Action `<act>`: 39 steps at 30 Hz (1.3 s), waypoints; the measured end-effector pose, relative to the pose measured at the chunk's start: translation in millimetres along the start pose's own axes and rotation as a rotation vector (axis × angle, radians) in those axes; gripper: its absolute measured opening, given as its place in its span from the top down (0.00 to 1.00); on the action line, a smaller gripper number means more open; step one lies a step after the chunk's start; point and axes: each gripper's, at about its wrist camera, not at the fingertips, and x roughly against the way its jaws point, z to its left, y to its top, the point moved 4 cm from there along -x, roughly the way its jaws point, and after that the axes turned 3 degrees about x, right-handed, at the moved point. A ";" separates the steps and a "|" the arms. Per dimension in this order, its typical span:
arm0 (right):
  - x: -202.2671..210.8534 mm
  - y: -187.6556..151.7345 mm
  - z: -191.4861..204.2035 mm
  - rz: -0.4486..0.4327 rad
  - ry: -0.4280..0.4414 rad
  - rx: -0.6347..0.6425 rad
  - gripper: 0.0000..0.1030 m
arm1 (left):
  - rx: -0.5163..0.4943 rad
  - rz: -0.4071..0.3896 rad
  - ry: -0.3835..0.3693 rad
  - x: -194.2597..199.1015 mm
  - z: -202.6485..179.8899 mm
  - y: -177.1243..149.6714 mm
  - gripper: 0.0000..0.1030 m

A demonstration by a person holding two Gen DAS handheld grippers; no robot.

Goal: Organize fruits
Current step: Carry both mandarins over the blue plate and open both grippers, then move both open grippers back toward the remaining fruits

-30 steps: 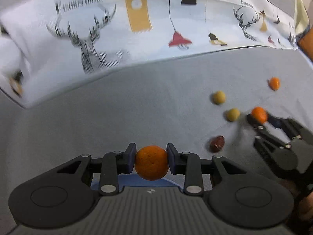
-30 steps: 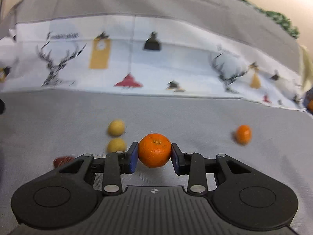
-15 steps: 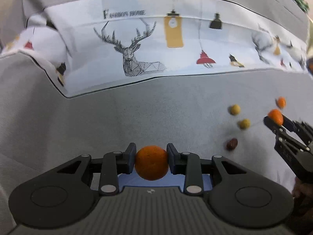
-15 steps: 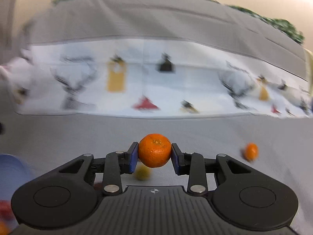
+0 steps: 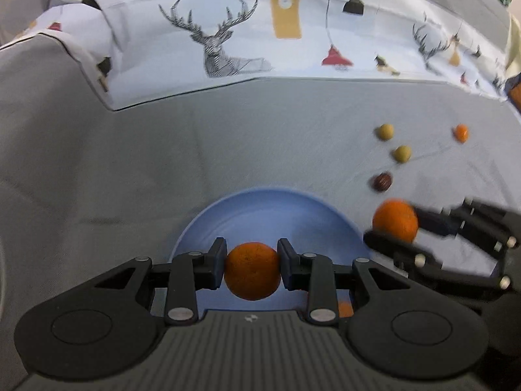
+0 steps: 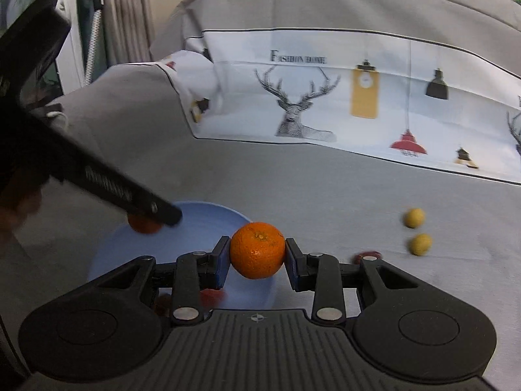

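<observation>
My left gripper (image 5: 252, 268) is shut on an orange mandarin (image 5: 252, 275) and hangs over a light blue plate (image 5: 260, 208). The right gripper (image 6: 257, 257) is shut on a second mandarin (image 6: 257, 250) at the plate's (image 6: 202, 224) right edge; from the left wrist it appears as the right gripper (image 5: 395, 228) beside the plate. In the right wrist view the left gripper (image 6: 153, 218) reaches in from the left with its mandarin (image 6: 143, 226) above the plate. Red and orange fruits (image 6: 210, 296) lie on the plate, partly hidden.
On the grey bedcover (image 5: 228, 150) to the right lie two yellow-green fruits (image 5: 385, 131) (image 5: 402, 154), a dark red one (image 5: 381, 181) and a small orange one (image 5: 461, 132). A white printed sheet (image 5: 293, 32) with deer covers the back. A curtain (image 6: 123, 16) stands far left.
Both grippers have swung left with their mandarins, away from the loose fruits. The blue plate has come into view under them, and the right gripper has drawn close beside the left one.
</observation>
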 end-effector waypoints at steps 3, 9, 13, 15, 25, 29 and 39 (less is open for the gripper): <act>-7.9 -1.3 10.3 0.013 0.013 0.016 0.65 | -0.001 -0.004 0.015 -0.1 -0.9 -6.6 0.63; -8.3 -14.3 10.9 0.066 0.072 -0.034 0.36 | -0.014 -0.053 0.028 5.4 -1.4 0.8 0.02; -2.1 -22.9 -14.4 0.066 0.091 -0.091 0.29 | -0.047 -0.094 0.019 4.6 -13.0 16.8 0.00; -0.8 -24.5 -36.1 0.023 0.020 -0.125 0.28 | -0.044 -0.138 0.016 3.9 -24.5 27.4 0.00; 45.0 -39.5 -157.4 0.061 -0.414 -0.287 0.22 | -0.276 -0.005 -0.077 -24.6 -118.4 36.7 0.00; 26.3 -29.3 -195.1 0.032 -0.424 -0.263 0.19 | -0.362 -0.007 -0.076 -59.8 -154.1 47.1 0.00; 13.7 -62.1 -272.1 0.086 -0.641 -0.533 0.22 | -0.185 0.001 -0.056 -84.1 -183.8 60.5 0.01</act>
